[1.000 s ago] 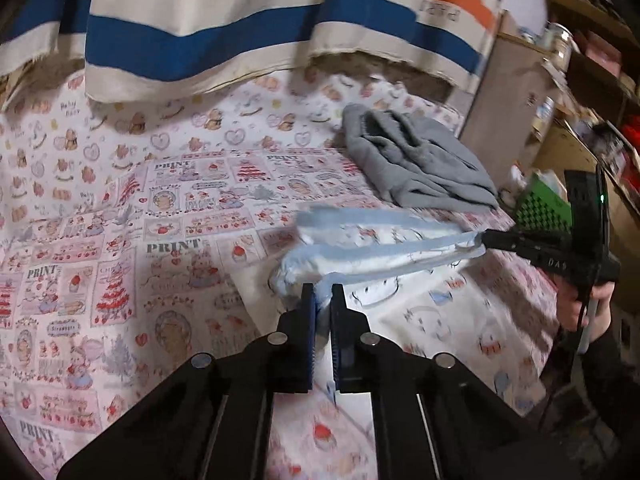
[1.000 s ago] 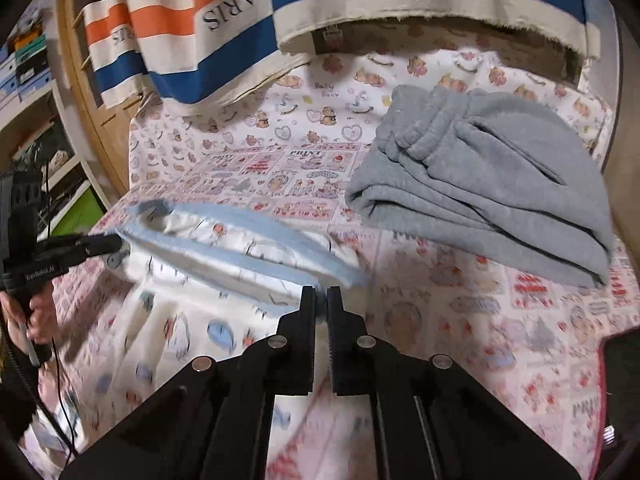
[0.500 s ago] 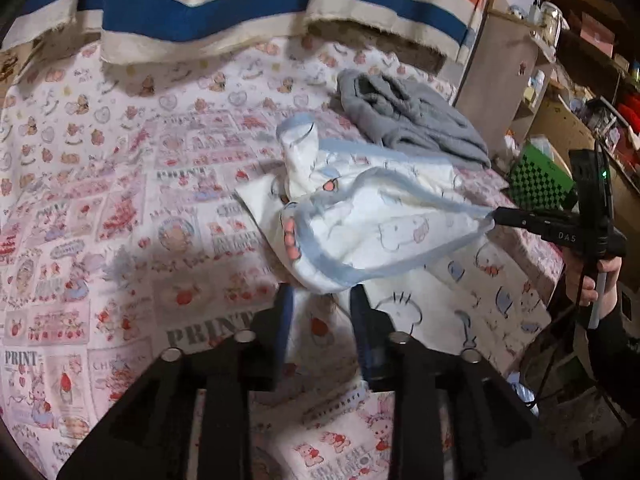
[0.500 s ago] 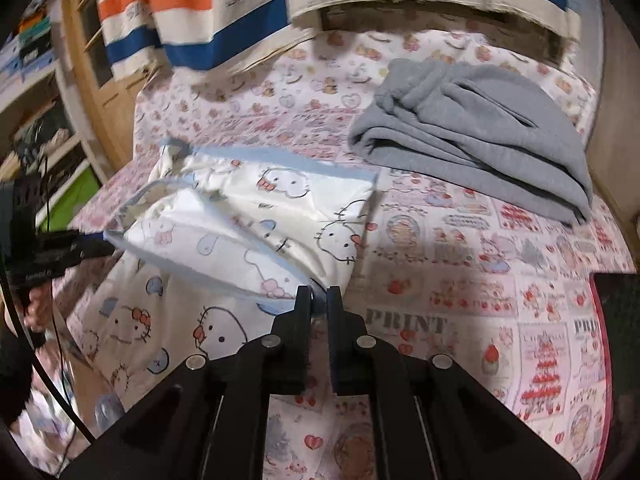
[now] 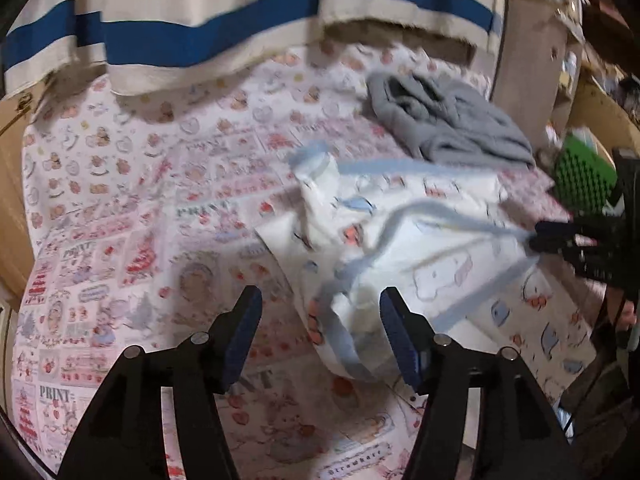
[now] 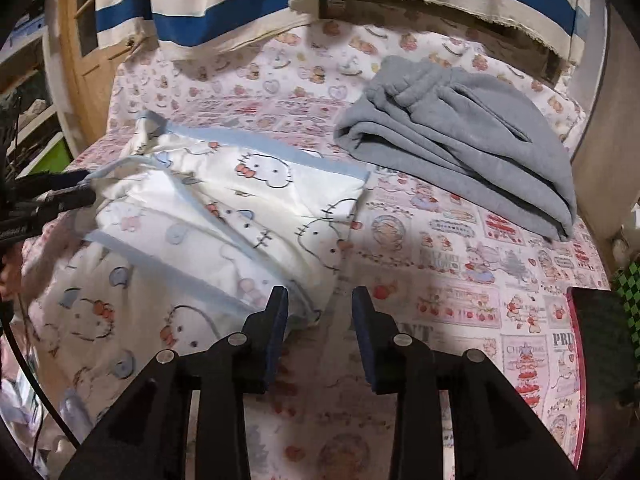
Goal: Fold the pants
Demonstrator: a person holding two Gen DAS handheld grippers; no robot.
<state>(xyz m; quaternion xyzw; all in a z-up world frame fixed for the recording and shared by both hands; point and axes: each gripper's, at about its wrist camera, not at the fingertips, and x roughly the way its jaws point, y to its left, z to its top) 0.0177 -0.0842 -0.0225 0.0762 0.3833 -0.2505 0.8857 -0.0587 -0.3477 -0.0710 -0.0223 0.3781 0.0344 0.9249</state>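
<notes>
- Two grippers opening: left gripper (image 5: 320, 316) straddles a fold of the white cartoon-print pants (image 5: 404, 240), unclamped.
- Right gripper (image 6: 320, 312) parts beside the pants' edge, frame centre-left; only this view sharply shows the grey garment (image 6: 460, 148) upper right.

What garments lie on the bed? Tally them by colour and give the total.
White cat-print pants with light blue trim: 1
Grey garment, folded: 1
Total: 2
</notes>
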